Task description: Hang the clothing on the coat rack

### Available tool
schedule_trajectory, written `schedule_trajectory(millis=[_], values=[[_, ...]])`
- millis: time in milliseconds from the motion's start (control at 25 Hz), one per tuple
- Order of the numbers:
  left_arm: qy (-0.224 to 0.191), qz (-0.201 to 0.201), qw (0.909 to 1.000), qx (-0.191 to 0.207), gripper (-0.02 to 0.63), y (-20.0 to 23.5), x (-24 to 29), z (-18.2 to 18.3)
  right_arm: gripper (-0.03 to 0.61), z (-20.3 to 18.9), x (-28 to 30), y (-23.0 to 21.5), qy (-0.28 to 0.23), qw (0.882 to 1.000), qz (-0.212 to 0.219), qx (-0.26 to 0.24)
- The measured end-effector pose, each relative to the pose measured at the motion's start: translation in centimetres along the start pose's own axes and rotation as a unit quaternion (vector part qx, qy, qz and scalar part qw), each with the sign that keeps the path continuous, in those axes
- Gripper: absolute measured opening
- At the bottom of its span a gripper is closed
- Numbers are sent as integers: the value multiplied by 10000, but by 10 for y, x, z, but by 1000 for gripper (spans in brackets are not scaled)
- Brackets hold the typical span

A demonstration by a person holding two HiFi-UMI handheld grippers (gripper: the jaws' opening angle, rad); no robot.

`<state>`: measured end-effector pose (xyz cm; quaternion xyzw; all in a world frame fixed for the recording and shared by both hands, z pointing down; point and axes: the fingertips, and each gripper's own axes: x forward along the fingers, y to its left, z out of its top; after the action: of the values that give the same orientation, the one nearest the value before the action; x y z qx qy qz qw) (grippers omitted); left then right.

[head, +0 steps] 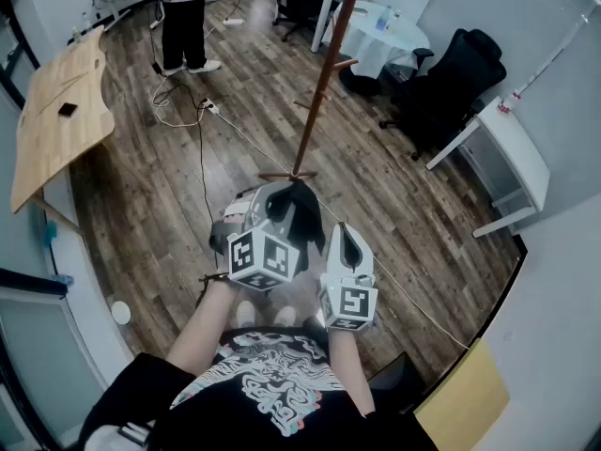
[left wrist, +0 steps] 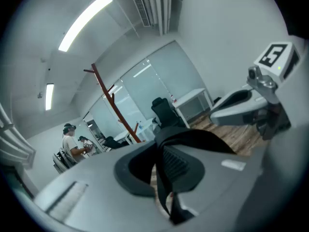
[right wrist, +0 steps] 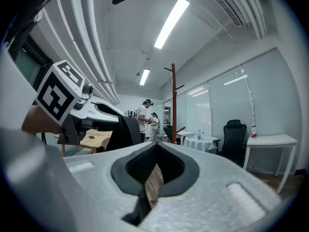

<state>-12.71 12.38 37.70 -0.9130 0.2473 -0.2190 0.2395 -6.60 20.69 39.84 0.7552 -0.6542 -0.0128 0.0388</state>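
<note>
A brown wooden coat rack [head: 324,73] stands on the wood floor ahead of me; it also shows as the coat rack [left wrist: 112,105] in the left gripper view and the coat rack [right wrist: 174,100] in the right gripper view. My left gripper [head: 280,198] is shut on a black piece of clothing [head: 302,216]. In the left gripper view the black clothing [left wrist: 193,137] runs as a strap between the jaws of the left gripper [left wrist: 160,153]. My right gripper [head: 348,240] is beside it on the right, shut and empty. Only floor shows past the right gripper [right wrist: 153,170].
A person [head: 183,17] stands at the far left by floor cables [head: 192,111]. A wooden table [head: 61,111] is at the left. A black office chair [head: 451,83] and a white desk [head: 512,144] are at the right. A round white table [head: 376,36] is behind the rack.
</note>
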Motion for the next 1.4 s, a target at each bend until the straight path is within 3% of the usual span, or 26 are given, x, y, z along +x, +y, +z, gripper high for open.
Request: schedule_trajectory(millis=[200, 440, 880, 1200, 1400], values=[[84, -140, 9997, -164, 8, 0, -7, -19, -2, -8, 1, 12, 100, 9999, 2, 133], [161, 4, 9997, -208, 8, 14, -8, -27, -2, -7, 9, 24, 126, 9997, 174, 116], [246, 124, 9990, -351, 8, 17, -5, -21, -2, -9, 5, 22, 164, 9976, 590, 331], [249, 52, 9965, -792, 8, -6, 4, -17, -2, -8, -5, -5, 91, 9971, 667, 367], [273, 53, 9962, -827, 8, -17, 11, -21, -2, -17, -6, -16, 113, 9960, 743, 480]])
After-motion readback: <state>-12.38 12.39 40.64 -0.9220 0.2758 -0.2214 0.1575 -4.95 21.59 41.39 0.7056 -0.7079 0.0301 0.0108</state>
